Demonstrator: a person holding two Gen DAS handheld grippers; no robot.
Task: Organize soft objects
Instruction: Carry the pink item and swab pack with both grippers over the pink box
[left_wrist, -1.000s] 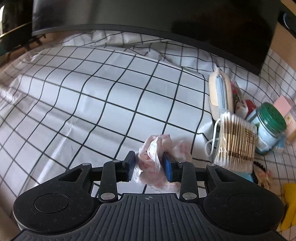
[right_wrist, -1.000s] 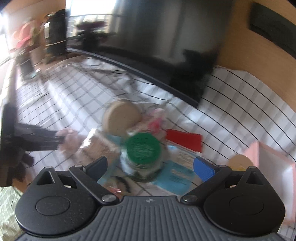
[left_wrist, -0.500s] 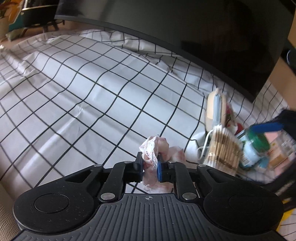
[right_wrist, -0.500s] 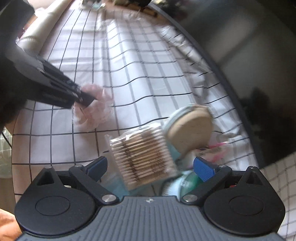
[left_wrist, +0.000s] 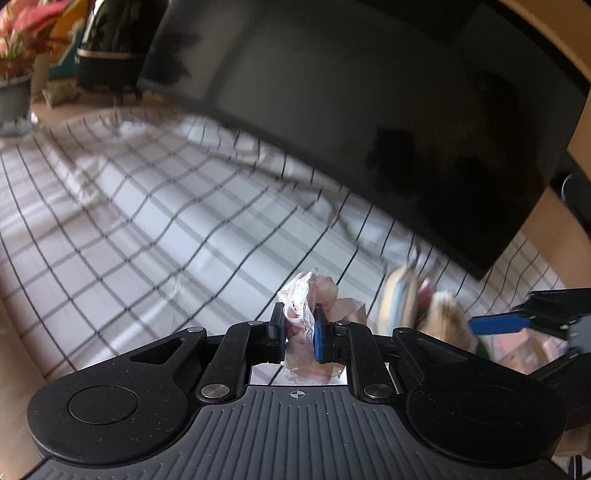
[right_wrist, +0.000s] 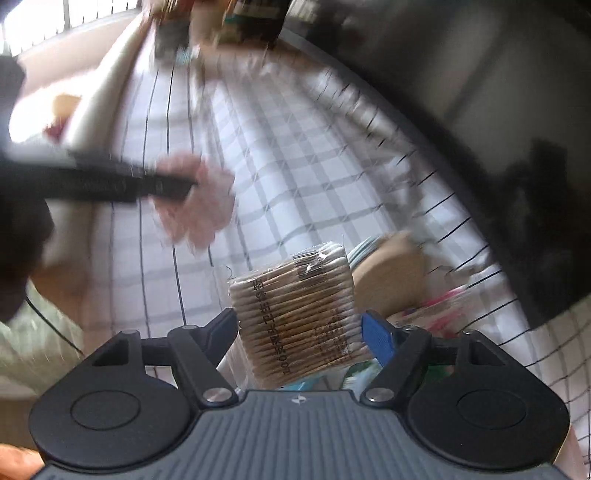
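Fingers on my left gripper (left_wrist: 299, 328) are pinched tight on the pink lacy scrunchie (left_wrist: 310, 295), holding it up off the checked cloth (left_wrist: 147, 229). My right gripper (right_wrist: 301, 328) is spread wide with the pack of cotton swabs (right_wrist: 295, 314) sitting between the pads; I can't tell if they're touching it. For a clean grab I'd squeeze the pack across its flat sides, slowly, since the wrapper looks slippery and the jar lid (right_wrist: 391, 273) sits right beside it. Don't yank the scrunchie, lace snags easily.
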